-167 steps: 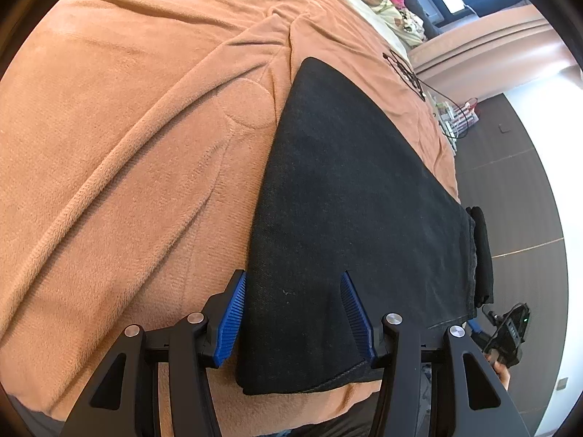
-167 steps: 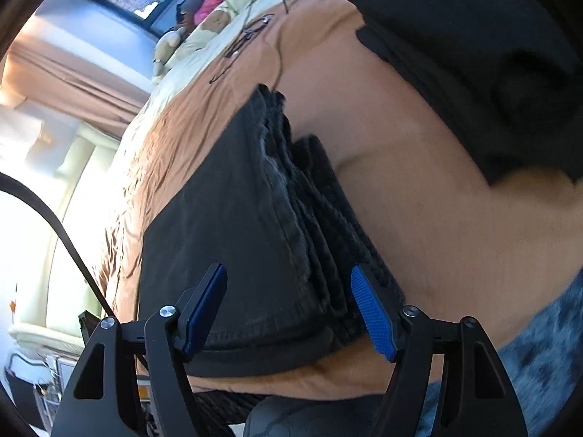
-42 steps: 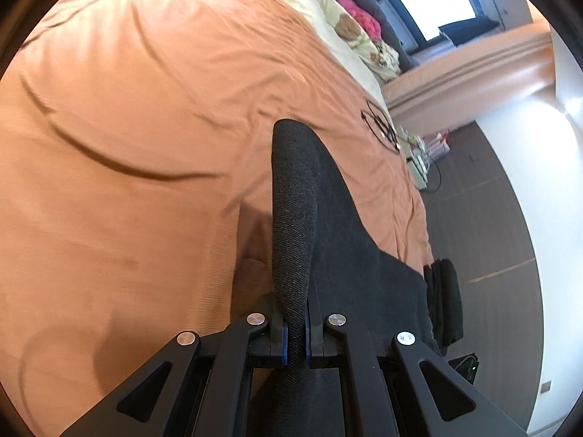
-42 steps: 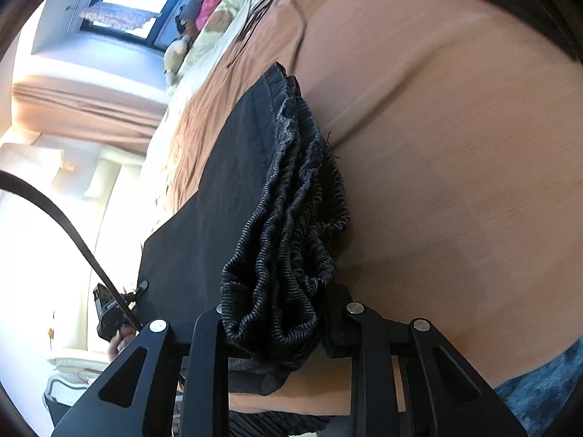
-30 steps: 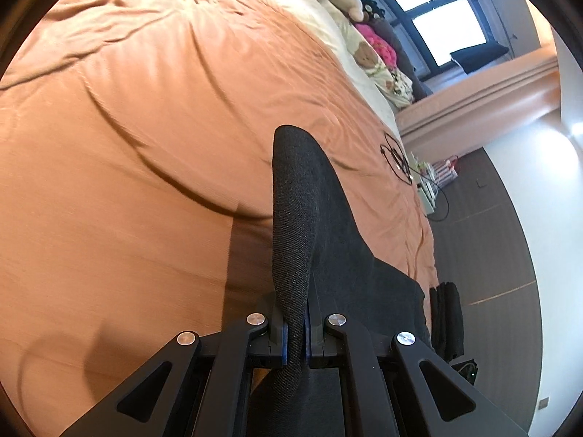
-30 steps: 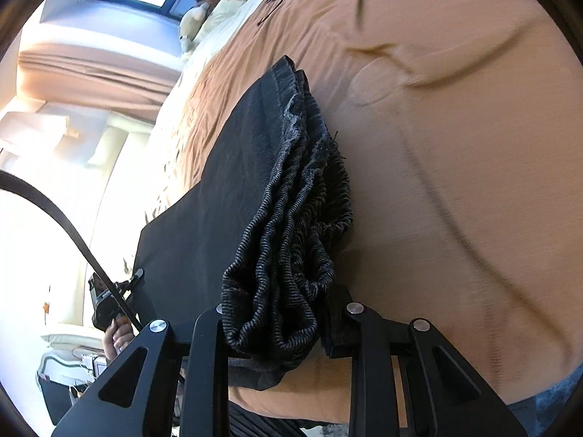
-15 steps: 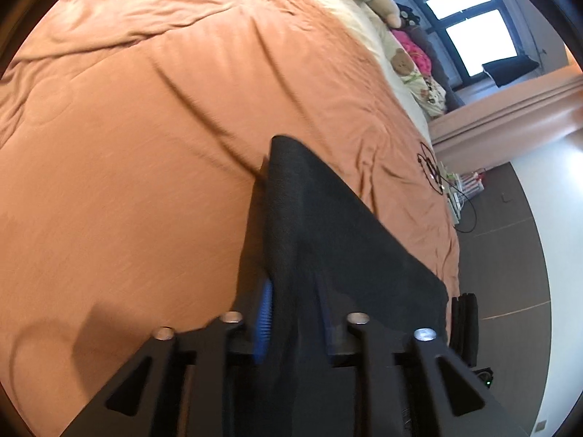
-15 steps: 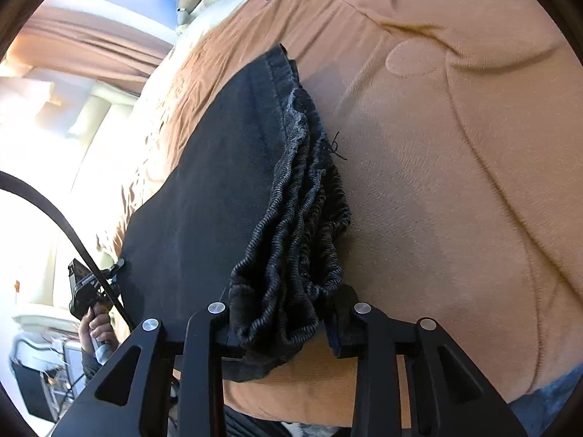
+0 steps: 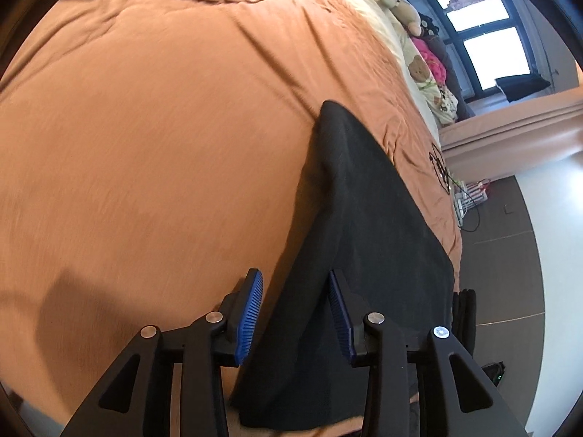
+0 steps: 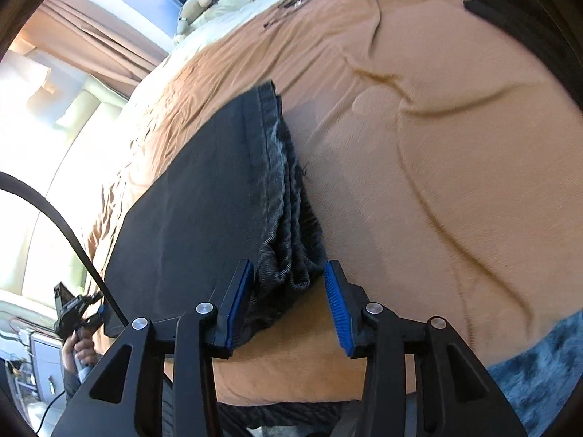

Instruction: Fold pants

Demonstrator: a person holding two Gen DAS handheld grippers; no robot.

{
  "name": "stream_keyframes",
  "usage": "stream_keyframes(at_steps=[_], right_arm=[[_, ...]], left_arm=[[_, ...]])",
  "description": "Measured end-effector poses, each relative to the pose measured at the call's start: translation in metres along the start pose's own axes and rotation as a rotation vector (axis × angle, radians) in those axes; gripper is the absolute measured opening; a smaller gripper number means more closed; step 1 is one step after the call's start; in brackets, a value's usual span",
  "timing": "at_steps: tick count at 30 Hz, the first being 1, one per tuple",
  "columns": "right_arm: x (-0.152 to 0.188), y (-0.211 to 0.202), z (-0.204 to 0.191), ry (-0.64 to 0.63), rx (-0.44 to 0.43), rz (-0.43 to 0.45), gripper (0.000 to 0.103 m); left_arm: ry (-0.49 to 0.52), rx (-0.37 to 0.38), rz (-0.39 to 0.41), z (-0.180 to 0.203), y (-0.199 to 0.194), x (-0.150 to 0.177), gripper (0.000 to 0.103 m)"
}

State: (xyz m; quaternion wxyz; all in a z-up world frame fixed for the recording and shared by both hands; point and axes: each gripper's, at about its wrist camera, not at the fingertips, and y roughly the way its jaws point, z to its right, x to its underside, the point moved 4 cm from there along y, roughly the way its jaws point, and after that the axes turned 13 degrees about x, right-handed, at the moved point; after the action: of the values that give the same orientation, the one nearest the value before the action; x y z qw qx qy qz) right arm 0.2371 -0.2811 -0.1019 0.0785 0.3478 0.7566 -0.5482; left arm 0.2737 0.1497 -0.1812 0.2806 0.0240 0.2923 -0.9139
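Pants (image 9: 368, 225) on blanket (image 9: 145, 145), left gripper (image 9: 295, 313) jaws opening astride smooth fold, right gripper (image 10: 288, 302) jaws opening astride waistband (image 10: 288, 218), only right view shows hand (image 10: 78, 349) beside pants

A bedroom in a home. A wide bed (image 9: 153, 138) under an orange blanket fills most of both views, with stuffed toys (image 9: 400, 11) and patterned bedding (image 9: 430, 80) at its far end, a window (image 9: 484, 47) with curtains (image 10: 94, 40) behind, and dark floor (image 9: 510, 247) alongside.
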Motion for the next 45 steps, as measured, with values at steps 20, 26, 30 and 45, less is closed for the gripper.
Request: stream_keyframes(at_steps=[20,26,30,45], right_arm=[[0.009,0.013,-0.089,-0.231,-0.076,0.035,0.038],[0.012,0.03,-0.12,-0.286,-0.084,0.015,0.038],[0.017,0.04,-0.139,-0.32,-0.088,-0.005,0.038],[0.048,0.107,-0.225,-0.484,-0.135,-0.126,0.037]], left_arm=[[-0.07,0.109,0.045,-0.021,-0.013,0.039,0.043],[-0.053,0.112,0.051,-0.018,-0.014,0.04,0.04],[-0.04,0.132,0.067,-0.018,-0.02,0.046,0.027],[-0.076,0.179,0.121,-0.013,-0.038,0.071,0.026]])
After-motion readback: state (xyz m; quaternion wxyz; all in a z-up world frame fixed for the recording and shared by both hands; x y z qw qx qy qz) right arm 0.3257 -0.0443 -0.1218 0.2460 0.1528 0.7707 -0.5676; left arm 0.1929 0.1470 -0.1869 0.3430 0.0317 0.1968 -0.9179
